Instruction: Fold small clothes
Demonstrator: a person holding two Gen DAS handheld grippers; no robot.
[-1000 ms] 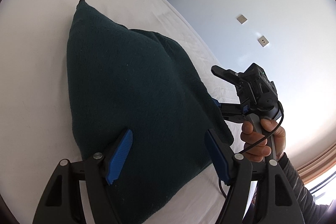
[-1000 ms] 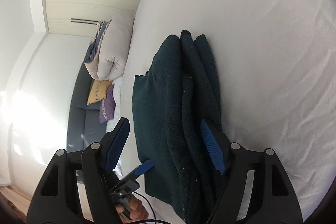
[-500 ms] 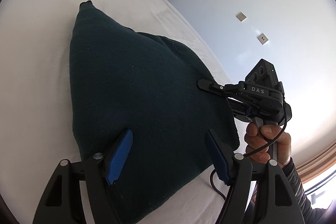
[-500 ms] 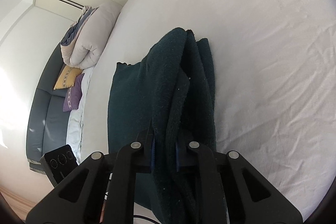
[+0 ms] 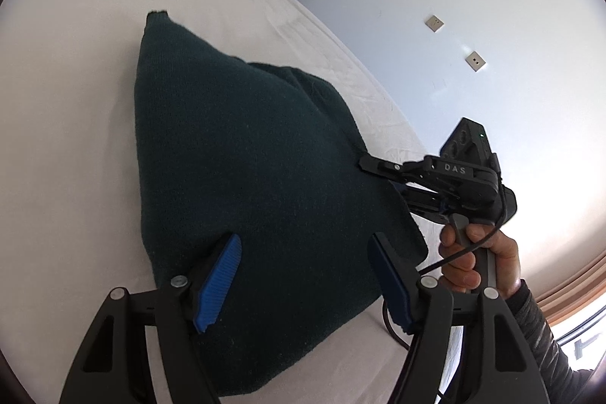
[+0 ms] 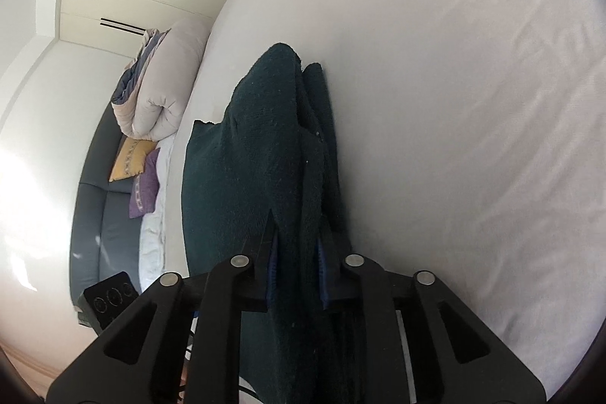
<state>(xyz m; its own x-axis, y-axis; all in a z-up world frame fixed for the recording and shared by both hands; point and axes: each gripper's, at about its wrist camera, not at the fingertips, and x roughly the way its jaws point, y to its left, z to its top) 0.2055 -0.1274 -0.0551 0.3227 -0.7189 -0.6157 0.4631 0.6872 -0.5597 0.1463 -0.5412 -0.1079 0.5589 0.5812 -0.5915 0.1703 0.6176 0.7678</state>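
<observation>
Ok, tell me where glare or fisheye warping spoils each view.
Left wrist view: window glare washes out the wall at right, and the bed bulges. Right wrist view: glare bleaches the left edge beside the sofa; the dark green garment keeps little fold detail.

Counts on and around the bed
One dark green garment (image 5: 242, 184), two grippers, one rolled duvet (image 6: 166, 82), two cushions, two wall plates.
</observation>
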